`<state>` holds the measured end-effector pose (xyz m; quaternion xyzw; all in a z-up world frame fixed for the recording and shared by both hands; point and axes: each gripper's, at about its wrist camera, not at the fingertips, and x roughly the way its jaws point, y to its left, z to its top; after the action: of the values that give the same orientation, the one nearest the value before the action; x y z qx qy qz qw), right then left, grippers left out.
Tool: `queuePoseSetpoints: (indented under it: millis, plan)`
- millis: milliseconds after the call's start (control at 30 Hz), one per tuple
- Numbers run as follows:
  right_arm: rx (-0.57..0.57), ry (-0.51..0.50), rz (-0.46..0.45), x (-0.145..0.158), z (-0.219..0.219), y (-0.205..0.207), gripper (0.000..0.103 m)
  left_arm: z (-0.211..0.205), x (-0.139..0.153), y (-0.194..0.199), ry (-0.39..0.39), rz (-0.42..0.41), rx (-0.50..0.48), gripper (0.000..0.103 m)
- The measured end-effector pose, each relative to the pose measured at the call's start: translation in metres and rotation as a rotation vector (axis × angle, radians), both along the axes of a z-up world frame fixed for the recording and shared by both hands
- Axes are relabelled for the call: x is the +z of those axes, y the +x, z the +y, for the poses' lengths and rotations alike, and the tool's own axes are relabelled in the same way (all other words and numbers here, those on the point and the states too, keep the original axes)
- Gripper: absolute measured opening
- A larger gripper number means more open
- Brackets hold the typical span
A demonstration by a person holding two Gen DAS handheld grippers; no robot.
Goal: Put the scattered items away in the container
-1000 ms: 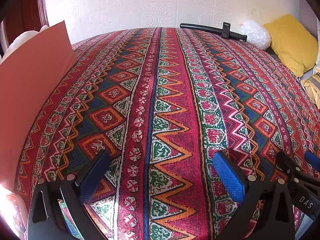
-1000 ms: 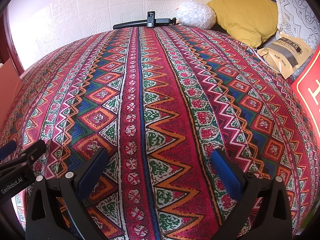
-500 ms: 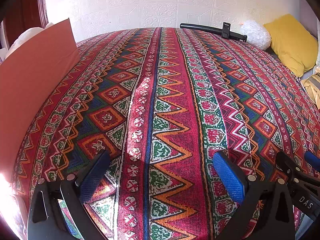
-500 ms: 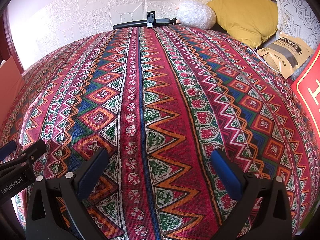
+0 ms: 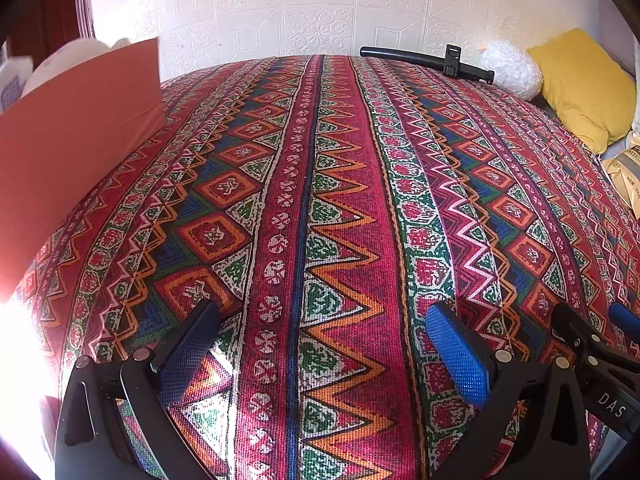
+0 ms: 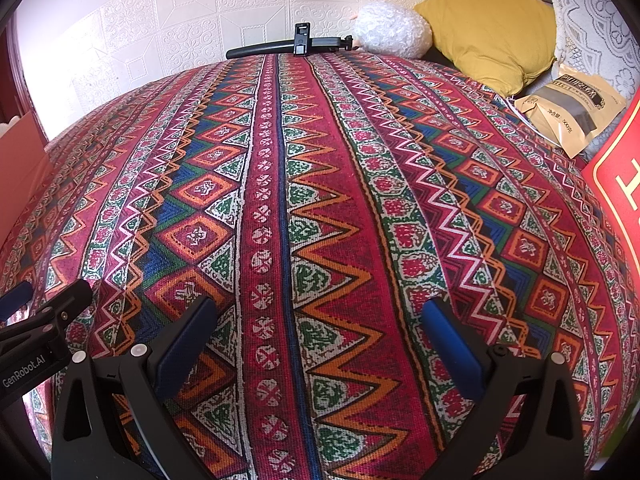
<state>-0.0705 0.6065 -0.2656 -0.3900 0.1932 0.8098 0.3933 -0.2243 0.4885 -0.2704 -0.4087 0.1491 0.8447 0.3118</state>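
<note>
My left gripper point(image 5: 322, 320) is open low over the patterned cloth point(image 5: 320, 200), with nothing between its blue pads. My right gripper point(image 6: 320, 312) is open and empty beside it, and shows at the right edge of the left wrist view point(image 5: 592, 320). An orange cardboard box point(image 5: 72, 132) stands at the left, with white items point(image 5: 68, 58) showing above its rim. A black stick with a clamp point(image 6: 280, 46) lies at the cloth's far edge. A bubble-wrap ball point(image 6: 392, 36) sits next to it.
A yellow pillow point(image 6: 488, 24) and a tan paper bag point(image 6: 568, 108) lie at the far right. A red board with yellow lettering point(image 6: 620, 192) leans at the right edge. A white embossed wall point(image 5: 320, 8) closes off the back.
In the left wrist view the orange box has slid further into the frame, showing more of the white items above it. The right wrist view is unchanged.
</note>
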Motion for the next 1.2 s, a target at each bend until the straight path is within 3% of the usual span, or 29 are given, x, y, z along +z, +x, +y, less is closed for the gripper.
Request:
queuePoseSetpoints:
  millis: [1200]
  plan:
    - [-0.006, -0.020, 0.028, 0.0004, 0.0025, 0.0026, 0.102, 0.0000, 0.0004, 0.0000, -0.001, 0.000, 0.000, 0.103]
